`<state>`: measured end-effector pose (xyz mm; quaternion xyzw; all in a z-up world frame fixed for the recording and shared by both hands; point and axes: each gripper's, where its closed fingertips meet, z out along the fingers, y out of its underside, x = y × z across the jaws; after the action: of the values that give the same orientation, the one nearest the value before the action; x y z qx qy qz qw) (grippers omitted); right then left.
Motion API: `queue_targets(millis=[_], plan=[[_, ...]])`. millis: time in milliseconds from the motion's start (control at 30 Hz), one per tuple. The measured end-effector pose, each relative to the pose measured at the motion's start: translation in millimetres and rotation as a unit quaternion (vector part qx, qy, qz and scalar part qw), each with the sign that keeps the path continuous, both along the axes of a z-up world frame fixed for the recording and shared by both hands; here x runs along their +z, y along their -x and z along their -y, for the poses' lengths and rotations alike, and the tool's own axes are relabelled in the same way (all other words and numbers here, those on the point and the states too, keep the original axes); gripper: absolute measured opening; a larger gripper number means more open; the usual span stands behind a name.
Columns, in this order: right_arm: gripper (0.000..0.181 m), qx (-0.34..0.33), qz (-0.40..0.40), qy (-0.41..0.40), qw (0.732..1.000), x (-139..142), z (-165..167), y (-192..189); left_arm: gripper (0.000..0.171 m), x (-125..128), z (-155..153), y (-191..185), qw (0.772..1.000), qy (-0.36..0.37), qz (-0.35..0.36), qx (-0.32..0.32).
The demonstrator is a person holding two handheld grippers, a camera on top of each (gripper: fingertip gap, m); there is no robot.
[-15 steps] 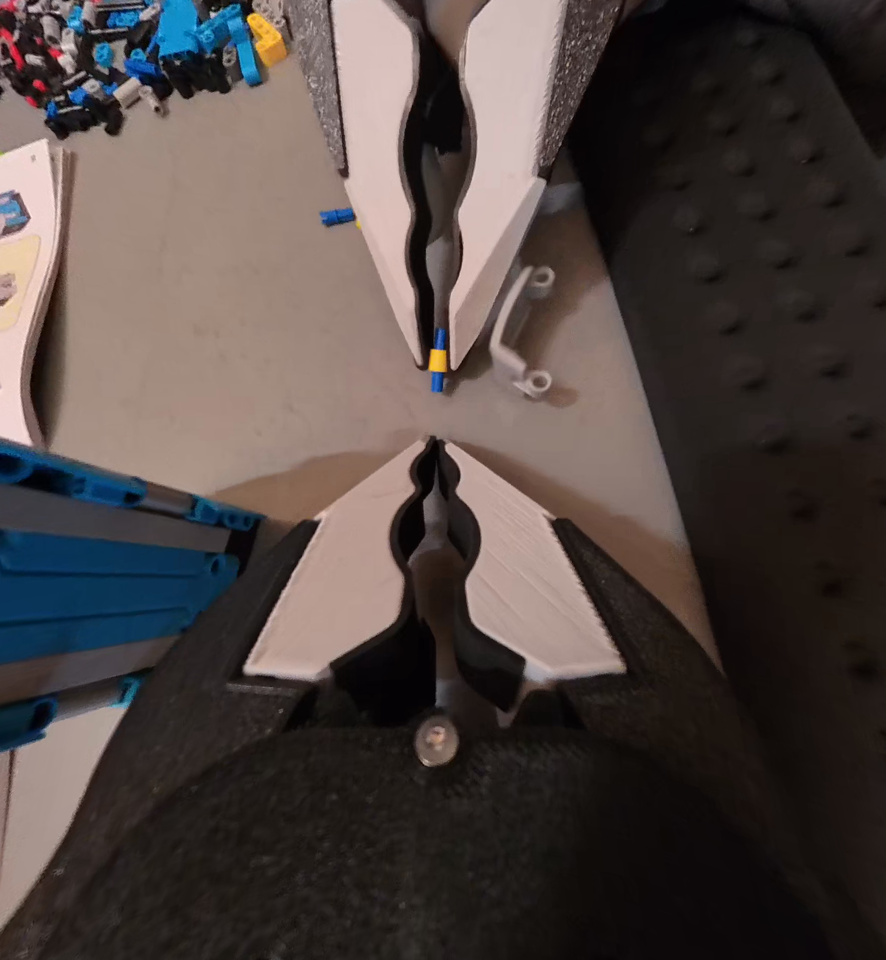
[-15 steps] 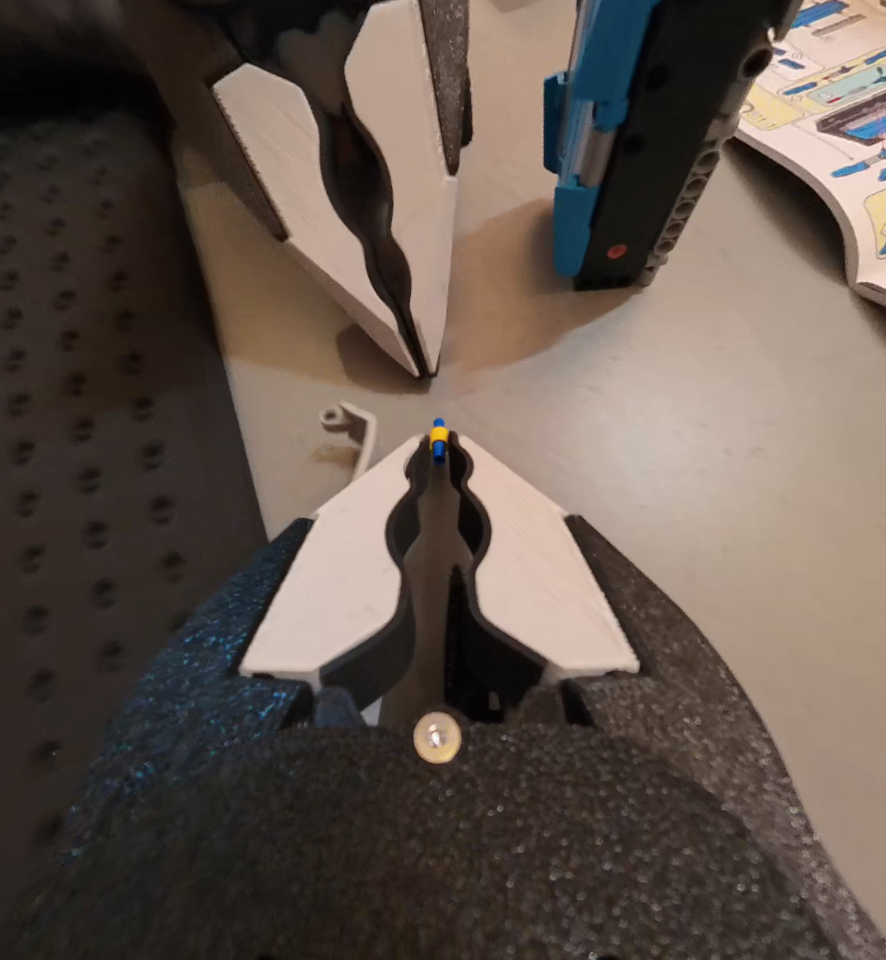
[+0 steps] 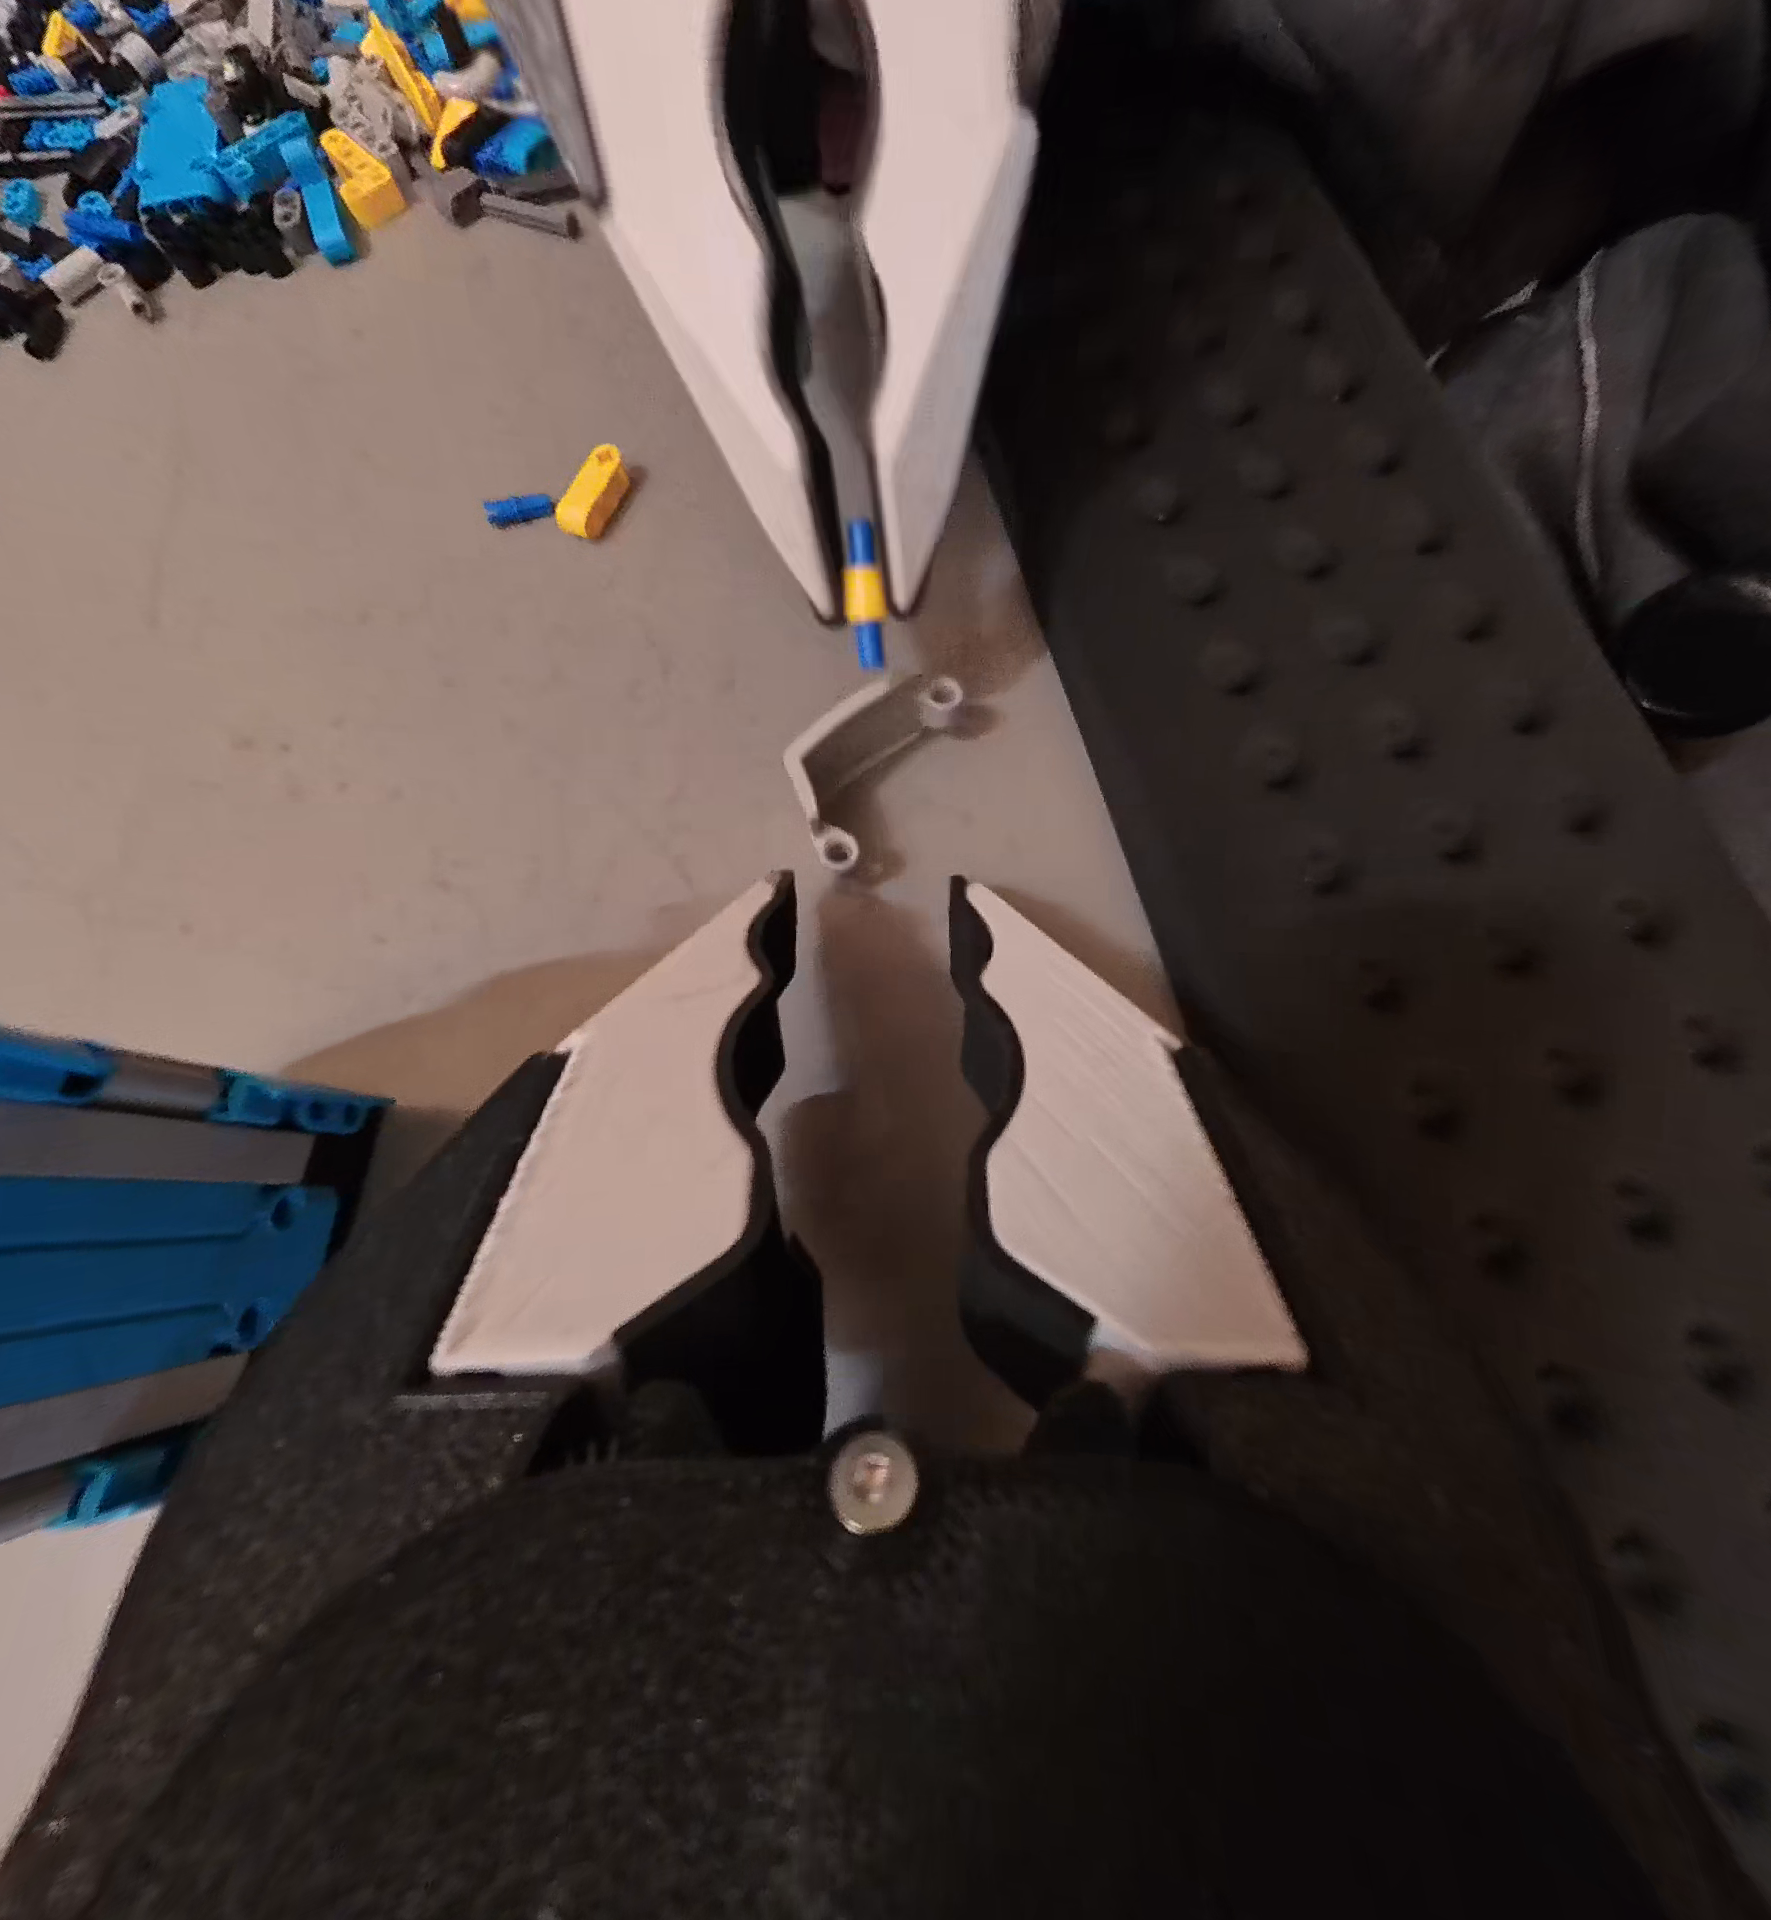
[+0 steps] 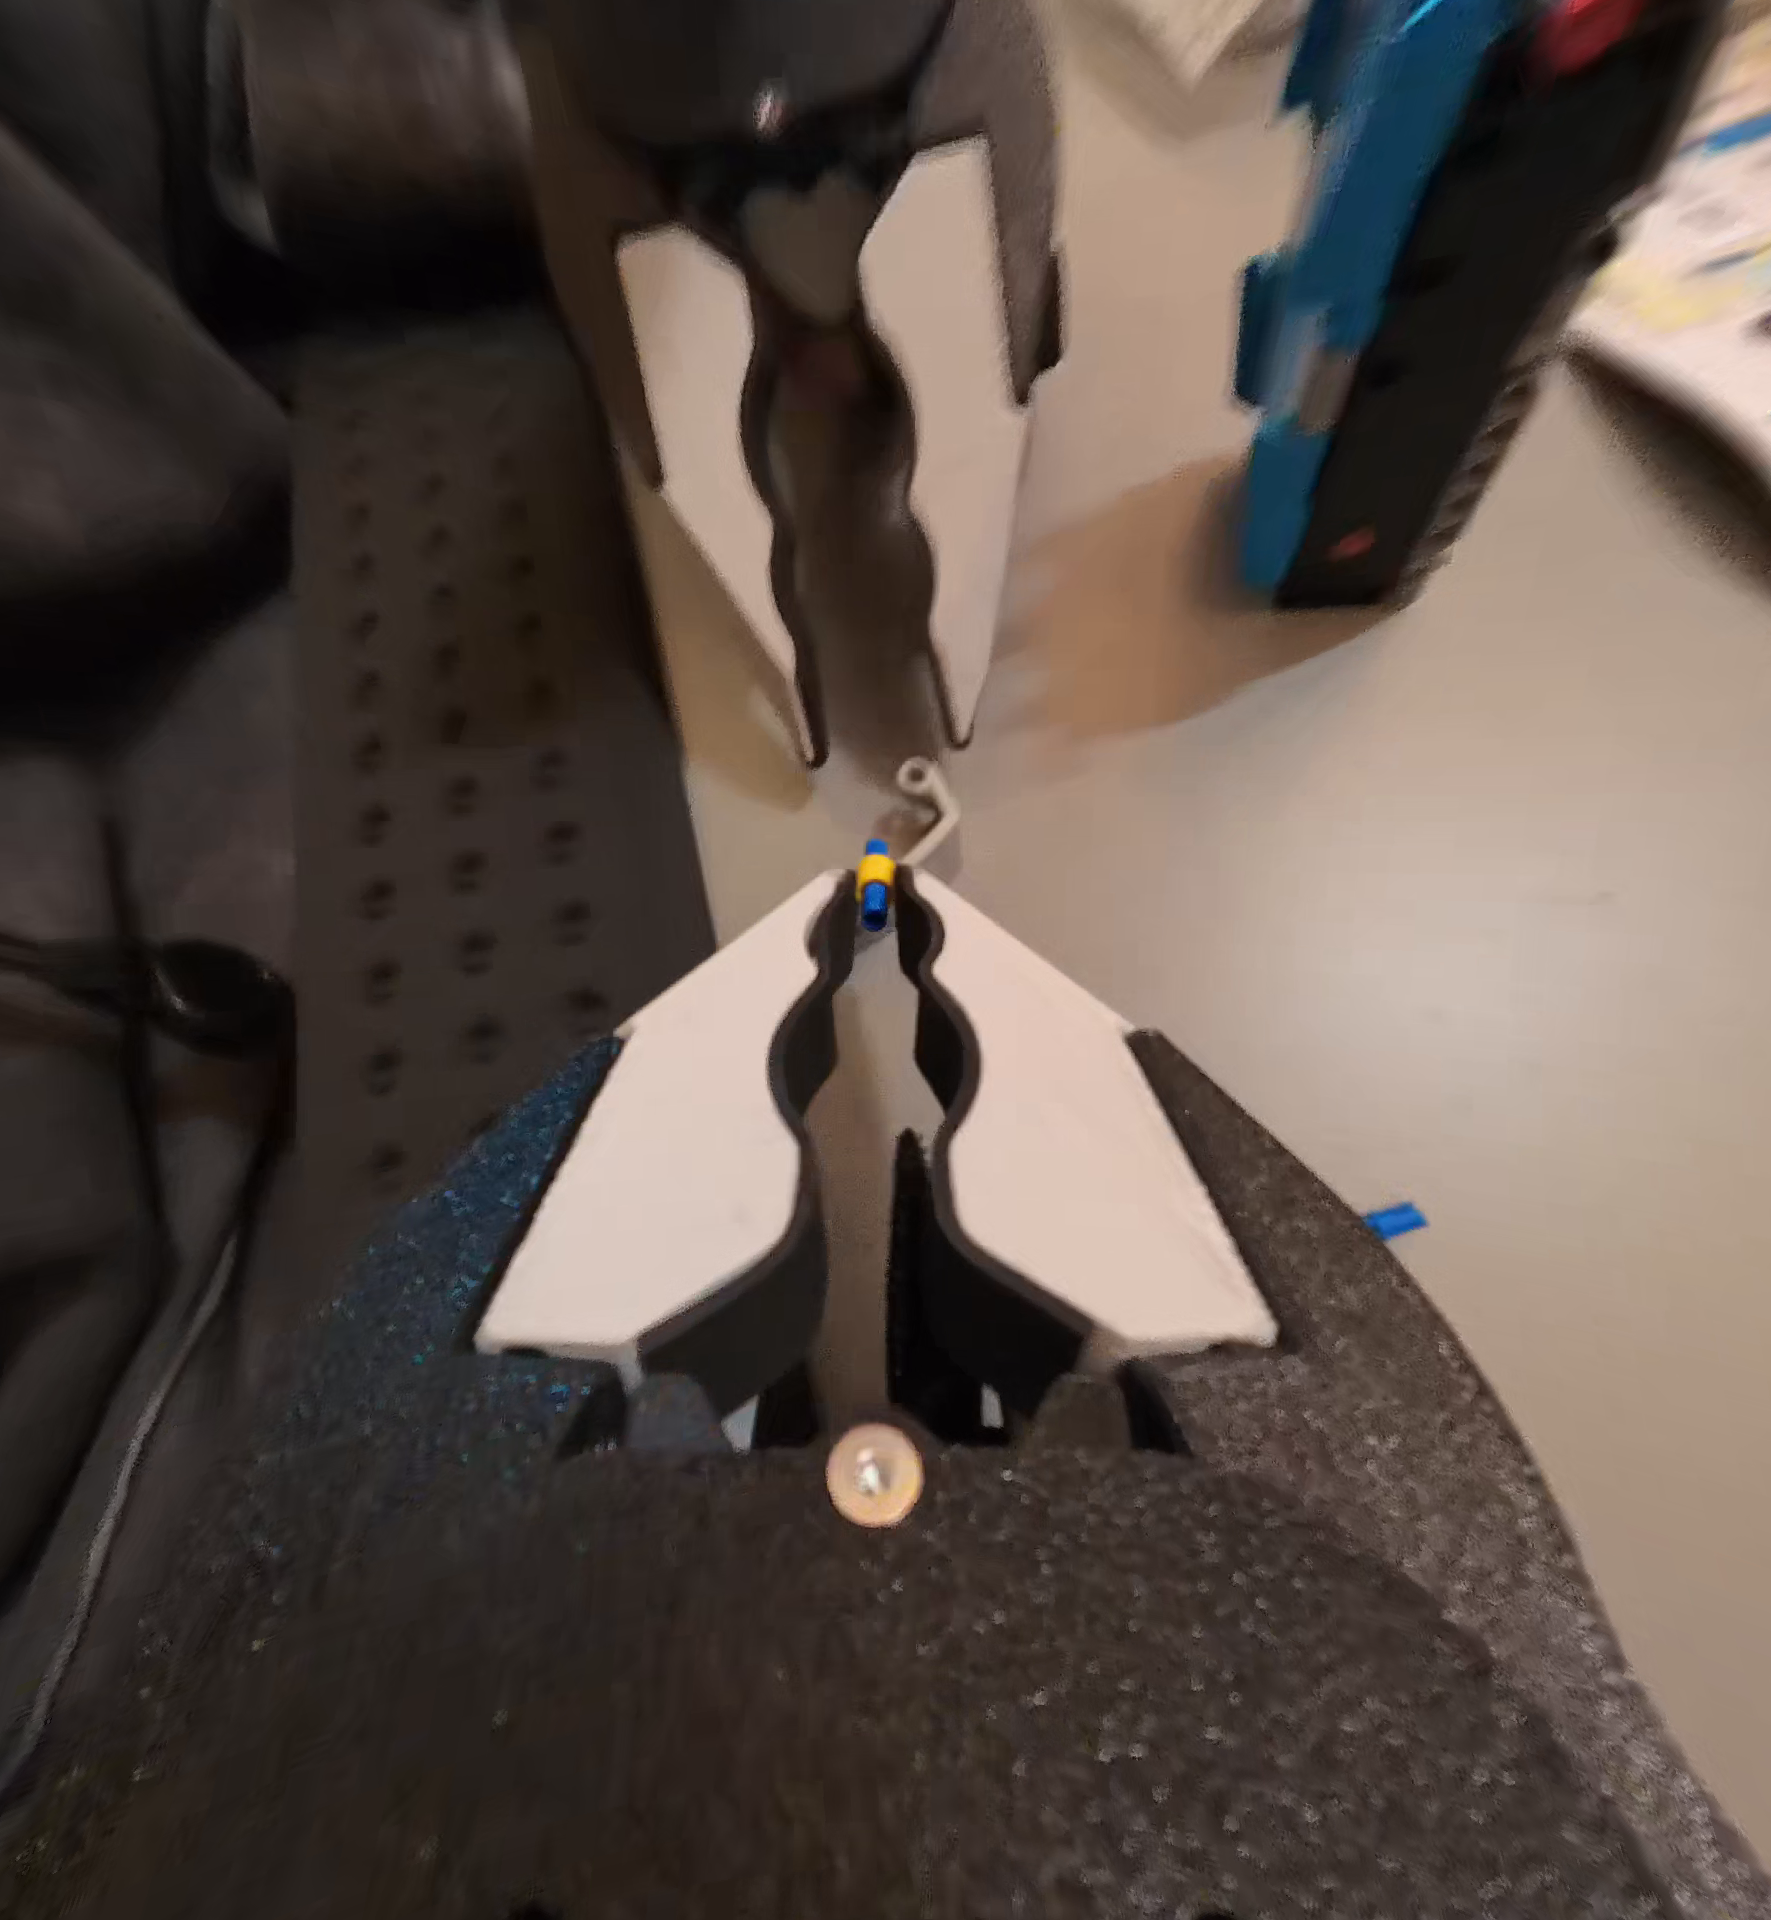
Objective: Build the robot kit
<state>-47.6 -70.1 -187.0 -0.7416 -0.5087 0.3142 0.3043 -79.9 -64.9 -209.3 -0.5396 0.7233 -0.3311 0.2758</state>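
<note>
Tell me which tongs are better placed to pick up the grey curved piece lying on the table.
Left. The left tongs are open and empty, tips right beside the grey curved piece. The right tongs are already shut on a blue and yellow pin, so they likely cannot take it.

On the beige-grey table (image 3: 237,727), the far-left corner holds a heap of loose bricks (image 3: 185,177) in blue, black, grey and yellow, with a stray yellow brick (image 3: 595,504) and a small blue pin (image 3: 517,509) nearer the middle. The blue-and-yellow pin (image 4: 873,881) sits between white fingers (image 4: 694,1143) edged in black, beside a pale grey curved piece (image 3: 865,764). A blue, grey and black assembly (image 3: 102,1268) lies at the left edge, and a black mat (image 3: 1432,935) patterned with raised dots runs along the right edge.
</note>
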Motion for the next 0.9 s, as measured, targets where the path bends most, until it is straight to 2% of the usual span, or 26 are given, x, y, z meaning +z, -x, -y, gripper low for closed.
queue_targets(millis=[133,200,300,400,500,567,667,833,900], plan=[[0.007,-0.004,0.038,-0.012,0.999,-14.1,-3.8,-3.8,0.025,-4.5,-5.6,-8.3,0.999,-0.019,-0.009,0.027],[0.007,-0.009,0.036,-0.004,0.999,-14.9,-5.5,-4.2,0.019,-9.9,-10.4,-9.2,0.999,-0.024,-0.024,0.041],[0.007,0.003,0.056,0.0,0.998,-21.9,-1.5,-4.6,0.006,-5.9,-9.2,-10.8,0.999,-0.032,-0.01,0.035],[0.007,0.012,0.08,-0.005,0.997,-31.1,1.0,-0.8,0.004,-1.2,-5.6,-12.3,0.999,-0.033,0.005,0.023],[0.007,0.021,0.071,-0.016,0.997,-29.2,3.8,9.2,0.005,7.5,-0.5,-13.8,1.0,-0.01,0.025,0.014],[0.007,0.032,0.049,-0.015,0.998,-22.8,7.9,21.1,0.008,8.7,-5.5,-14.9,0.999,-0.011,0.028,0.027],[0.007,0.042,0.058,-0.029,0.997,-23.9,10.5,31.0,0.013,6.3,-13.7,-14.3,0.999,-0.029,0.022,0.039],[0.007,0.016,0.072,-0.028,0.997,-21.3,2.1,10.6,0.013,6.6,-14.3,-7.3,0.999,-0.026,0.017,0.038],[0.007,-0.001,0.054,-0.028,0.998,-12.5,-3.6,4.8,0.014,4.6,-14.0,-2.6,0.999,-0.035,0.01,0.033]])
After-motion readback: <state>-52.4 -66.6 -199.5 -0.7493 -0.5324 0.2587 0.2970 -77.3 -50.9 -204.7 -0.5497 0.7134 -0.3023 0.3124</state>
